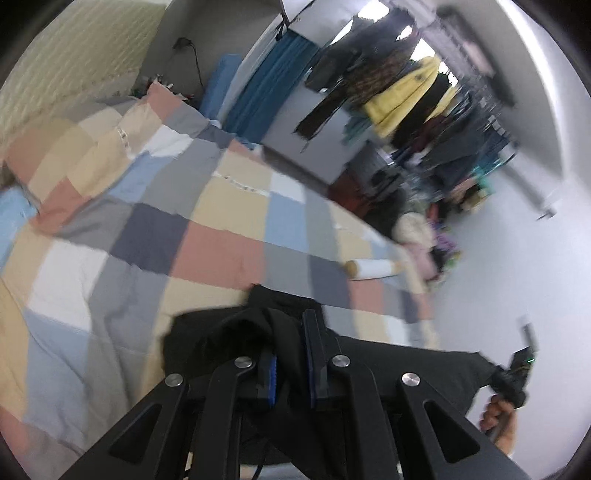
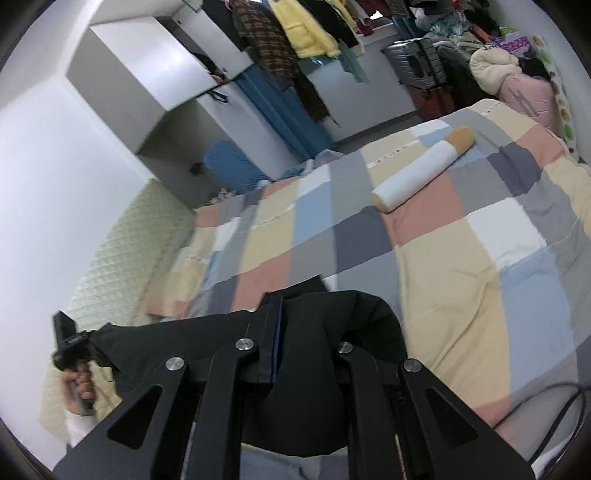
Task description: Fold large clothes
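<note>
**Black garment stretched between both grippers over the bed**

Nearest to us in the left wrist view, the left gripper (image 1: 290, 354) has its jaws clamped on a bunched fold of a large black fabric garment (image 1: 406, 363). From there the cloth runs taut to the right of that picture, where our right hand (image 1: 498, 417) holds the right gripper (image 1: 517, 369) on the far end of the cloth.

In the right wrist view the right gripper (image 2: 301, 332) also has its jaws closed on the black garment (image 2: 184, 343), which drapes over the right finger and hides it. The cloth spans to the left of that picture, to the left gripper (image 2: 68, 341), held by our left hand (image 2: 79, 387).

Beneath the garment lies a bed with a patchwork quilt (image 2: 461, 258) of peach, grey, blue, cream and white squares. The garment hangs over the near edge of the bed. A long white bolster pillow with tan ends (image 2: 421, 175) lies on the quilt well apart from the garment, toward the bed's far edge. Beyond the bed, a yellow jacket (image 2: 306, 33) hangs among other clothes.
</note>
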The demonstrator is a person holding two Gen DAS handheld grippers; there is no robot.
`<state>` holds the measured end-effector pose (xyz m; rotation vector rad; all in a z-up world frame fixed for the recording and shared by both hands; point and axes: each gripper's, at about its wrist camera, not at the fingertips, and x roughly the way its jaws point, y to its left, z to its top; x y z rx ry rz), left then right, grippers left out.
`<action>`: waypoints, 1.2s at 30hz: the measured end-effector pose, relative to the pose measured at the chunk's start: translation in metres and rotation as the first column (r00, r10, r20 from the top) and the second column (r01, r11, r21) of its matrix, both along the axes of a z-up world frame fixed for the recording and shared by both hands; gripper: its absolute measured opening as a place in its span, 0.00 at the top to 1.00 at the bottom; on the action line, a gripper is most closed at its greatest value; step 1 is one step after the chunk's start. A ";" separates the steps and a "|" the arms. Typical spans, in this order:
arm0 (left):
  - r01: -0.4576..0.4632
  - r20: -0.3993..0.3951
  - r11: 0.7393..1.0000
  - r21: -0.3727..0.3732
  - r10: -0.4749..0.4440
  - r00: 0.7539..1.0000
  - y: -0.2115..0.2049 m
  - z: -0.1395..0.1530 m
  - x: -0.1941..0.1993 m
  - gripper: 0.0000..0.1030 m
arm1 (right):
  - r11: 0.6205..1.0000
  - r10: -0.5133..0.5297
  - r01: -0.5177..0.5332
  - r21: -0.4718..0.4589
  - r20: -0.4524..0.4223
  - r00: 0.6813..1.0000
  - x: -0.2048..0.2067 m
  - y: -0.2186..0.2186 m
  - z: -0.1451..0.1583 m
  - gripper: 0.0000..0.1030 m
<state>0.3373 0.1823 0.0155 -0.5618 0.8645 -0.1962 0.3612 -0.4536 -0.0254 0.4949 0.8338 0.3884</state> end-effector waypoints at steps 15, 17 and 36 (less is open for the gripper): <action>0.015 -0.260 0.927 0.374 0.090 0.962 -0.045 -0.149 0.172 0.89 | 0.876 -0.030 -0.007 -0.482 -0.069 0.997 0.136 0.065 -0.111 0.88; 0.047 -0.281 0.904 0.425 0.082 0.956 -0.057 -0.174 0.181 0.89 | 0.847 -0.024 -0.027 -0.531 -0.088 0.996 0.146 0.072 -0.135 0.88; 0.101 -0.279 0.875 0.472 0.040 0.960 -0.076 -0.233 0.178 0.88 | 0.855 -0.061 -0.054 -0.516 -0.204 0.977 0.152 0.087 -0.232 0.87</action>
